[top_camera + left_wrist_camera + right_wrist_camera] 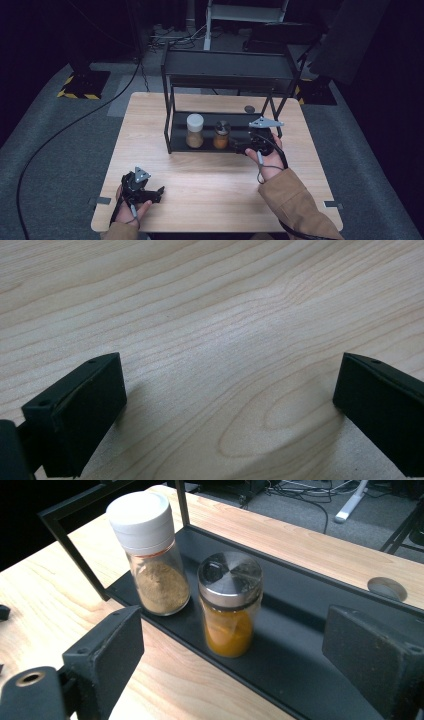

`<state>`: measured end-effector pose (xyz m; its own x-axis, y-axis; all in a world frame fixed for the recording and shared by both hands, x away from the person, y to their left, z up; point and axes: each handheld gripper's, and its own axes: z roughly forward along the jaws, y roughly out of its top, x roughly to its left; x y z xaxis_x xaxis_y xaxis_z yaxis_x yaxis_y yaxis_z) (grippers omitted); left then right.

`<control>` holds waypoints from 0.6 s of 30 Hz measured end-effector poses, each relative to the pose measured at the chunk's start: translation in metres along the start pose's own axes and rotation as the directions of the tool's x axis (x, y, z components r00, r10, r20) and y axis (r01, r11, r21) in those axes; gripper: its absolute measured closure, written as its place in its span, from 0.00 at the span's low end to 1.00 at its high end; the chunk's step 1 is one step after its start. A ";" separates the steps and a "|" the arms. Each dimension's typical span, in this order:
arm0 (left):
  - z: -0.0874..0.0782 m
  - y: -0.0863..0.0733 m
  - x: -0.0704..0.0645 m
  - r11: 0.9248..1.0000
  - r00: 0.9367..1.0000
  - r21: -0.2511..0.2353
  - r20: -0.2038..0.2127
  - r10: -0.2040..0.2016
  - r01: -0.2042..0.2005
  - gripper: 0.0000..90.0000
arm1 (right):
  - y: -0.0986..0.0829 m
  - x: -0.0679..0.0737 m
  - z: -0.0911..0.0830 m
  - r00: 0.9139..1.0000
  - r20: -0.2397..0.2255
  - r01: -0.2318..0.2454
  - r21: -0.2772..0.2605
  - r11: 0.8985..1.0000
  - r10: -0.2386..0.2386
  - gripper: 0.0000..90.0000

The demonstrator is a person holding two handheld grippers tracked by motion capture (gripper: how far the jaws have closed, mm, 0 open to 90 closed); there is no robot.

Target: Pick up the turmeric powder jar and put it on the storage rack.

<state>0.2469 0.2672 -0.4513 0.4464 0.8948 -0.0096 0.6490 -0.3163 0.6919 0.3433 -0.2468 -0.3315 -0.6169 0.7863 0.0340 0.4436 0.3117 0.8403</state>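
My right gripper (232,655) gapes wide and empty before the steel-lidded orange spice jar (231,611) on the rack's lower shelf (300,665). I'd straddle it squarely, avoiding the white-capped jar (150,555). Left gripper (225,405), open and empty, over bare table (210,305).

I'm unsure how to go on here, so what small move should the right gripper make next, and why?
Probably ease the right gripper forward so its open jaws straddle the steel-lidded orange jar. That jar stands upright on the rack's lower shelf, nearly centred between the jaws yet still ahead of them; the white-capped jar stands apart, off to one side.
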 end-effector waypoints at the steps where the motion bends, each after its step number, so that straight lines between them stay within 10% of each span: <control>1: 0.000 0.000 0.000 1.000 1.000 -0.001 0.000 0.000 0.000 0.00 | -0.001 0.000 -0.003 1.000 -0.001 0.001 -0.003 1.000 -0.001 0.11; 18: 0.000 0.000 0.000 1.000 1.000 -0.003 0.000 0.002 -0.002 0.00 | -0.030 -0.004 -0.054 1.000 0.022 0.016 -0.026 1.000 -0.015 0.11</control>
<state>0.2469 0.2674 -0.4518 0.4478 0.8941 -0.0083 0.6460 -0.3171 0.6943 0.2978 -0.2879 -0.3276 -0.6088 0.7933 0.0093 0.4172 0.3101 0.8543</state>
